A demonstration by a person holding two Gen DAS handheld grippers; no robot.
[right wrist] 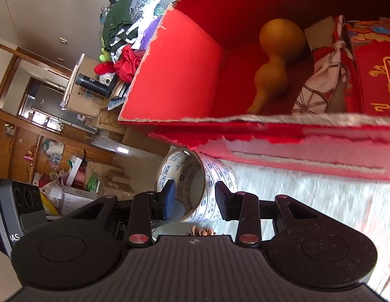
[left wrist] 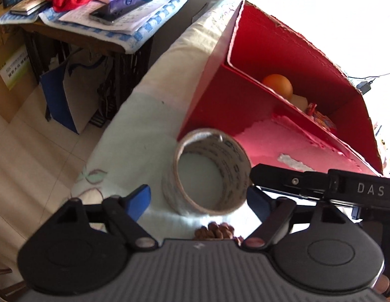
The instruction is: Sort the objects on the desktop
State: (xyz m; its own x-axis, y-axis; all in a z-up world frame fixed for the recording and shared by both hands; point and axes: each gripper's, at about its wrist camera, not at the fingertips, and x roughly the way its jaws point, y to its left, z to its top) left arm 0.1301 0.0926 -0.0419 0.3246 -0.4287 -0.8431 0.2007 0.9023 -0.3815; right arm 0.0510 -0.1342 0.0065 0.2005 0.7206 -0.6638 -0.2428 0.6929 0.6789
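Clear packing tape, a fat roll of it with blue print on the cardboard core, is lying on its side on the pale cloth-covered surface, right up against the front wall of the torn red cardboard box. My right claw is partly open with one blue pad poked inside the core and the other outside the wall, straddling it, not squeezing yet as far as I can tell. My left claw hangs wide open around the near side of the same roll, holding nothing. What worries me: gripping just one thin wall of a roll means it could swing or slip out when lifted, and the box's ragged front edge is close enough to snag it on the way in. Both claws crowd the same spot too, so they could bump. Inside the box there's a tan gourd and a patterned cloth bundle. Room's pretty cluttered: a side table stacked with books, piles of clothes, tiled floor.
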